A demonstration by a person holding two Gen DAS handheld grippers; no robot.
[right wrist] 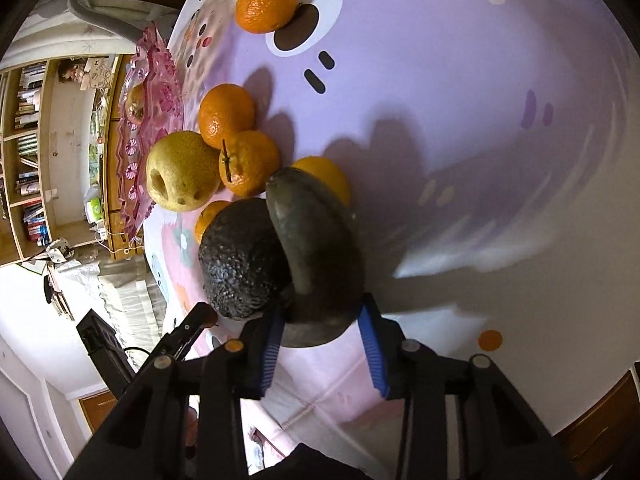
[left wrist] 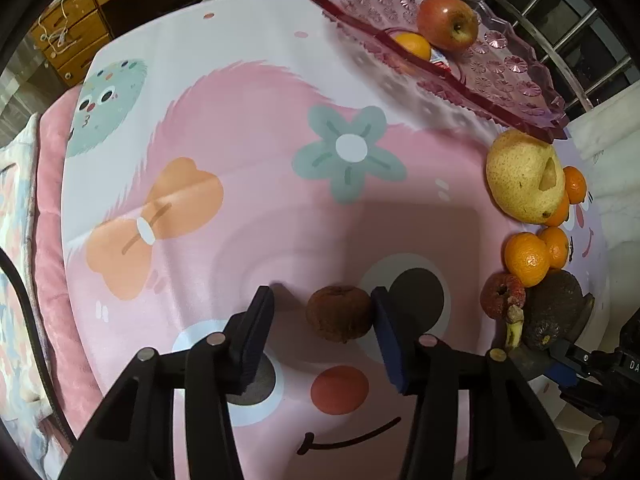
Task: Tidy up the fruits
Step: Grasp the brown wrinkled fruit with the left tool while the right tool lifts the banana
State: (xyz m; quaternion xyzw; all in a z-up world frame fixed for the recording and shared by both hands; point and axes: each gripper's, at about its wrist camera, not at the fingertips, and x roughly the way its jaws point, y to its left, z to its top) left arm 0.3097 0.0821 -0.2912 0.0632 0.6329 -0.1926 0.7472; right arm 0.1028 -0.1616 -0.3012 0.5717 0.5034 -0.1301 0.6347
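Fruit everywhere: left gripper brackets a shrivelled brown fruit, one pad touching; right gripper pinches a blackened banana.

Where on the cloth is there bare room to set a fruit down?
Bare: the cloth around the printed bow and printed flower, left of the pink tray. Crowded: the edge cluster of pear, oranges and avocado.

A wooden drawer cabinet is seen behind the table, and barred windows at the far right. Book-filled shelves are set against a white wall.
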